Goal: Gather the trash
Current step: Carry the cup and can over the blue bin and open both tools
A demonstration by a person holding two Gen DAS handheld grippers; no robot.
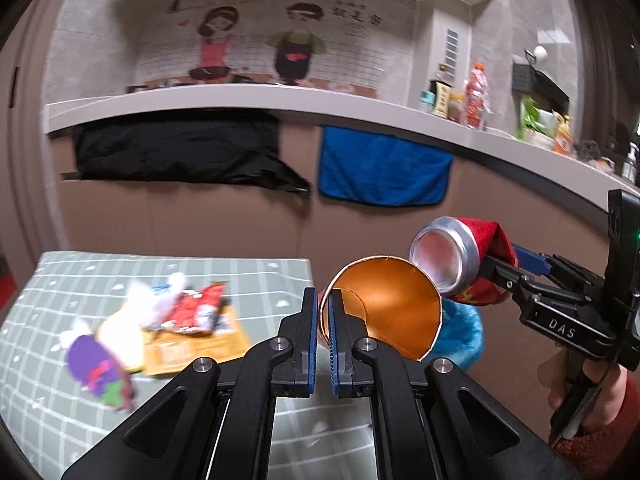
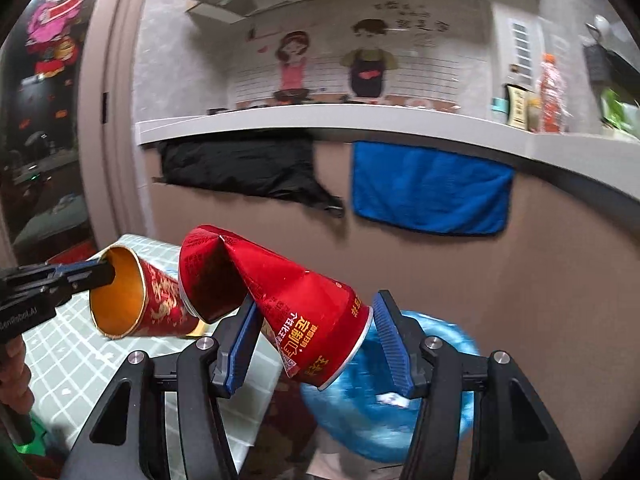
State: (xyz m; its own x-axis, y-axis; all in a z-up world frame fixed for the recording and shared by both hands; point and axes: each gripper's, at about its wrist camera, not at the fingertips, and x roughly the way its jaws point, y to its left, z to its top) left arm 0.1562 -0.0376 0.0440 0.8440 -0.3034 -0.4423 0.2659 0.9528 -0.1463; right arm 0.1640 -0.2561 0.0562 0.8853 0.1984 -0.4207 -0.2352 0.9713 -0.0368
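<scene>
Trash items are in both grippers, held in the air off the right edge of the table (image 1: 200,268). The left gripper (image 1: 323,340) has its jaws together, pinching the wall of a paper cup (image 1: 392,304) at its rim, one finger inside and one outside. The cup's gold-lined mouth faces back toward the left camera, and its long axis runs forward and away from the claw. The right gripper (image 2: 312,344) stands partly apart, clamped across a crushed red can (image 2: 280,288). The can's body is dented and folded; its long axis lies crosswise to the fingers, tilted, with one end toward the cup.

Relation of note: in the left view the can's silver end (image 1: 444,252) sits just beside the cup's upper rim, touching or nearly so; contact cannot be confirmed. A blue bag (image 2: 420,380), judged to be the trash receptacle, lies below and ahead of both claws. It appears directly under the right gripper and past the cup's right rim from the left.

Judgement: the right hand is the nearer to the bag, so the can is better placed for release. The cup needs a short carry to the right.

Remaining on the table: loose wrappers (image 1: 192,312) and a purple packet (image 1: 96,364), blurred, not yet collected.
</scene>
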